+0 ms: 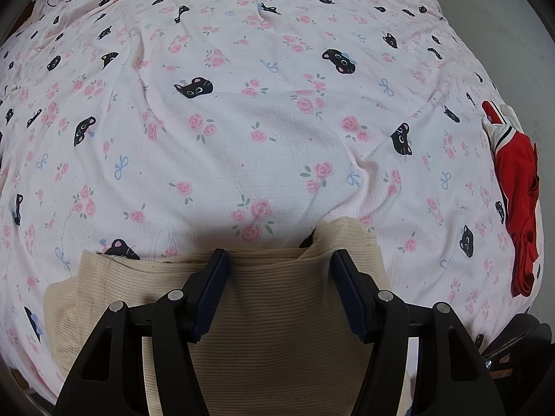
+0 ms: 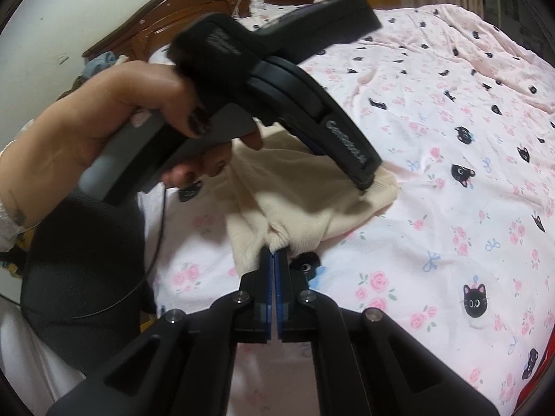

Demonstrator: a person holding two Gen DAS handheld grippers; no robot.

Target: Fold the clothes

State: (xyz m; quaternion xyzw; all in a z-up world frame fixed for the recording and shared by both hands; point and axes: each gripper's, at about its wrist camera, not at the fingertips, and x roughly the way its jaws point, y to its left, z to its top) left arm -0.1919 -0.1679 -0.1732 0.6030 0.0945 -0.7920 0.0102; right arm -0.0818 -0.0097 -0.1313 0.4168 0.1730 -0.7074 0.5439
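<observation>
The bed (image 1: 277,111), covered by a pink sheet printed with cats and roses, carries a cream ribbed sweater (image 1: 277,312) at its near edge and a red garment (image 1: 518,187) lying unfolded well apart at the side. The sweater appears partly folded and bunched, so squaring it off and the whole red garment remain to be done. The left tongs (image 1: 279,260) stand wide over the sweater, gripping nothing, while the right tongs (image 2: 276,251) are clamped on a gathered edge of it.
</observation>
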